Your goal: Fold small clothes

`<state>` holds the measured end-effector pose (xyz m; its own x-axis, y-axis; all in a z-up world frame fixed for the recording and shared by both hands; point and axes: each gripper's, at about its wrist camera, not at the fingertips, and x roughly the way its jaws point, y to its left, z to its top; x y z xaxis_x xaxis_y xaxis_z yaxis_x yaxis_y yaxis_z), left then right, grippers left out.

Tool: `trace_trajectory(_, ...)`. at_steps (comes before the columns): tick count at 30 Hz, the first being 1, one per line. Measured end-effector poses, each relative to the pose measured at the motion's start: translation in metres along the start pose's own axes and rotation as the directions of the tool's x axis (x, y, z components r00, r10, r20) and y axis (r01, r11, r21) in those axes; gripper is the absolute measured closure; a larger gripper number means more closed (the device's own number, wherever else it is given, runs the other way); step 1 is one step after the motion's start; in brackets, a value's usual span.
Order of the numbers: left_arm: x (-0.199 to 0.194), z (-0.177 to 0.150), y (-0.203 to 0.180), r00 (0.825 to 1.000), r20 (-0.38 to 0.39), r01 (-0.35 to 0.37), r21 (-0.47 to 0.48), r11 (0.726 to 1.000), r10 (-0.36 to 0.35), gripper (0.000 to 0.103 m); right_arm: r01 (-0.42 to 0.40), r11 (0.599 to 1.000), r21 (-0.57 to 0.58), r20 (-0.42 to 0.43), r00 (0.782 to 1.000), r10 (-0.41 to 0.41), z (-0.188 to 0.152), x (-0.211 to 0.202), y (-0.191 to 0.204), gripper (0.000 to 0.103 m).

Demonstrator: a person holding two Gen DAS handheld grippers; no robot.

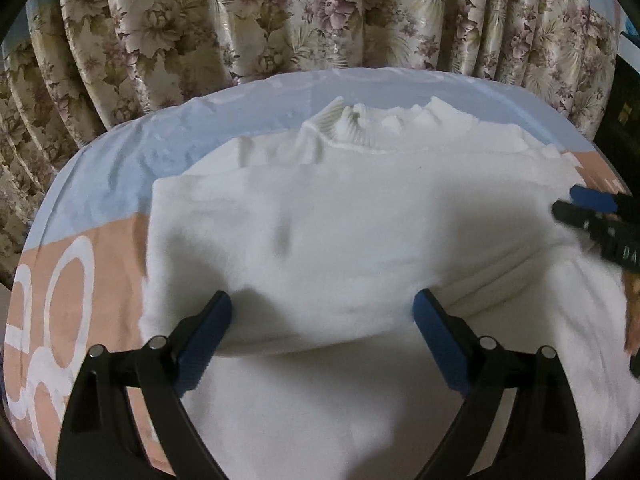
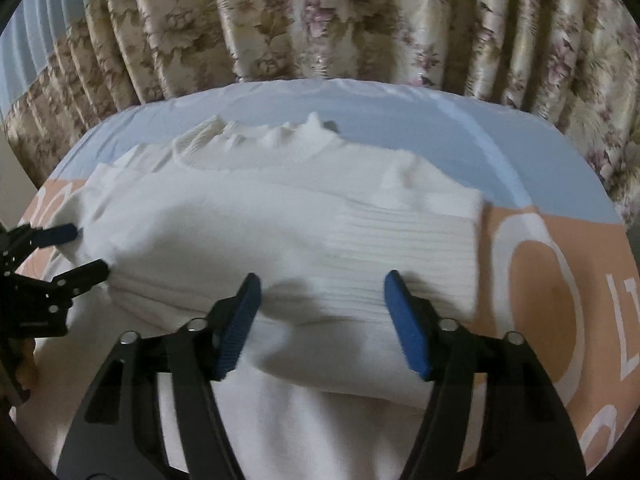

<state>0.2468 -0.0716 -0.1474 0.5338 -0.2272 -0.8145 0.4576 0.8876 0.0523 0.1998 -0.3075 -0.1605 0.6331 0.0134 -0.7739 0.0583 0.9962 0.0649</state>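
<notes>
A white knit sweater (image 1: 360,208) lies spread on the bed, collar toward the curtain, with its near part folded over into a thick edge. My left gripper (image 1: 322,300) hangs open just above that folded edge, its blue pads wide apart and not pressing the cloth. It also shows at the left of the right wrist view, the left gripper (image 2: 86,251) open at the sweater's side. My right gripper (image 2: 322,280) is open over the ribbed band (image 2: 400,240) of the sweater (image 2: 240,208); the fold lies between its pads, ungripped. The right gripper (image 1: 576,205) also shows at the far right of the left wrist view.
The bed sheet (image 1: 120,152) is pale blue at the back and peach with white circles and letters near the sides (image 2: 540,264). A flowered curtain (image 1: 280,12) hangs close behind the bed's far edge.
</notes>
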Motion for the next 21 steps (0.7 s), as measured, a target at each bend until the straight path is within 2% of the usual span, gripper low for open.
trace_trajectory(2, -0.004, -0.001, -0.001, 1.000, -0.001, -0.019, 0.008, 1.000, 0.019, 0.010, 0.032, 0.999, 0.008, 0.011, 0.999, -0.032, 0.000, -0.003, -0.006, 0.041)
trace_trajectory(5, -0.018, -0.002, -0.005, 0.999, 0.013, -0.049, 0.016, 0.999, 0.049, 0.010, -0.018, 0.998, 0.064, 0.024, 1.000, 0.016, -0.001, -0.008, -0.017, 0.034)
trace_trajectory(9, -0.058, -0.005, -0.010, 0.996, 0.055, -0.064, 0.007, 0.998, 0.064, 0.009, -0.048, 0.997, 0.053, 0.061, 0.997, 0.045, -0.001, -0.027, -0.011, 0.029)
trace_trajectory(14, -0.100, -0.026, -0.009, 0.996, 0.057, -0.064, -0.036, 0.997, 0.066, 0.006, -0.041, 0.999, 0.007, 0.095, 0.995, 0.041, -0.006, -0.067, 0.010, 0.007)
trace_trajectory(16, -0.114, -0.036, -0.006, 0.995, 0.054, -0.081, -0.056, 0.995, 0.084, 0.006, -0.024, 1.000, -0.011, 0.101, 0.995, 0.025, -0.011, -0.081, 0.019, 0.003)
trace_trajectory(21, -0.142, -0.074, 0.008, 0.997, 0.009, -0.074, -0.167, 0.983, 0.077, 0.005, 0.001, 1.000, -0.008, 0.082, 0.997, 0.000, -0.032, -0.113, 0.035, 0.003)
